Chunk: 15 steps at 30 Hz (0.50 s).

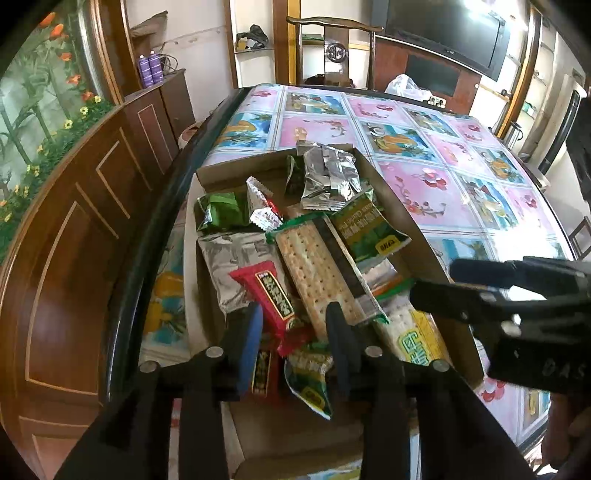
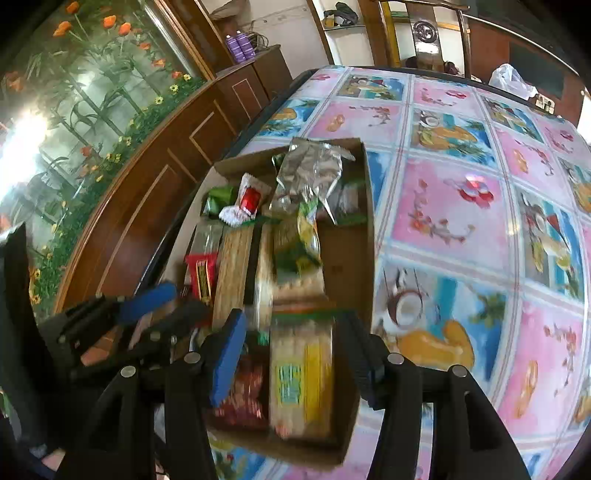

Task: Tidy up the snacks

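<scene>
Near the worktop's (image 2: 461, 206) left edge sits a cardboard box (image 2: 351, 258) packed with snack packets: crackers (image 1: 314, 266), a red bar (image 1: 275, 295), a yellow-labelled cracker pack (image 2: 301, 373). Above it, both the left tool (image 1: 295, 343) and the right tool (image 2: 295, 365) hang with jaws apart, gripping nothing

The near end of the cardboard box (image 1: 424, 236) is hidden behind the left gripper (image 1: 295, 332) in the left wrist view. The red snack bar (image 1: 273, 295) is partly covered by one finger. In the right wrist view, the yellow cracker pack (image 2: 303, 373) is smeared by blur, its print unreadable. The television (image 1: 447, 33) is cut off at the top edge.
</scene>
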### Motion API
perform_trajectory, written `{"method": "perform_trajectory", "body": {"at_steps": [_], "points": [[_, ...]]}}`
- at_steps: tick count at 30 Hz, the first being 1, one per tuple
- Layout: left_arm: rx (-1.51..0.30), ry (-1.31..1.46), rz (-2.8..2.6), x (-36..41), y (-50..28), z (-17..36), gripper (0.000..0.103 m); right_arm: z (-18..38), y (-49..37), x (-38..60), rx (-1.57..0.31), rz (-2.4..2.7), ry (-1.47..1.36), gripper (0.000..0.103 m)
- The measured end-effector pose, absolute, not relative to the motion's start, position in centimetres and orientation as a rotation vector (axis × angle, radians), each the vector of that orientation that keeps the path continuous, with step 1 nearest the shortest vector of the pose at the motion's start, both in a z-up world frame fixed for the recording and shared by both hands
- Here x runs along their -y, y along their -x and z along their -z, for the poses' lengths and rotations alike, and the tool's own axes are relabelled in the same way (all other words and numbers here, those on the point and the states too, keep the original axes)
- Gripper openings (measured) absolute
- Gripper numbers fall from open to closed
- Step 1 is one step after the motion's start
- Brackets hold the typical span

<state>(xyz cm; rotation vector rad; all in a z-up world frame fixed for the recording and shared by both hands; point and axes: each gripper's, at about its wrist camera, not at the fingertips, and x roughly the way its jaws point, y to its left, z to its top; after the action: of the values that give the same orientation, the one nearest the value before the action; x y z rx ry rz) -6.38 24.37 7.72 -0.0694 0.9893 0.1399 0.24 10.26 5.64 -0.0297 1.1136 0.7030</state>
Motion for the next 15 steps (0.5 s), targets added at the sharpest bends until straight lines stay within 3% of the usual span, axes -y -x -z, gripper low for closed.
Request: {"method": "perform_trajectory", "body": {"at_steps": [2,7,9,12,15], "points": [[-0.985,0.071,-0.145,-24.2,6.8,-7.8,0.039,-5.7,0.8,-9.4,-1.107,-0.698,0.031,0.059],[-0.969,0.060,-0.158,-23.5,7.9,-8.3,0.058,-6.1,2.8,-7.9,-1.064,-0.693,0.079,0.063],[-0.949,0.038,-0.181,-23.2,8.3,-8.6,0.073,-6.3,3.4,-7.4,-1.043,-0.687,0.105,0.064],[-0.911,0.007,-0.211,-22.7,9.0,-9.3,0.083,-6.7,4.1,-6.9,-1.016,-0.683,0.132,0.069],[-0.913,-0.008,-0.227,-22.5,9.1,-9.7,0.088,-6.9,4.7,-6.6,-0.991,-0.683,0.160,0.075]]}}
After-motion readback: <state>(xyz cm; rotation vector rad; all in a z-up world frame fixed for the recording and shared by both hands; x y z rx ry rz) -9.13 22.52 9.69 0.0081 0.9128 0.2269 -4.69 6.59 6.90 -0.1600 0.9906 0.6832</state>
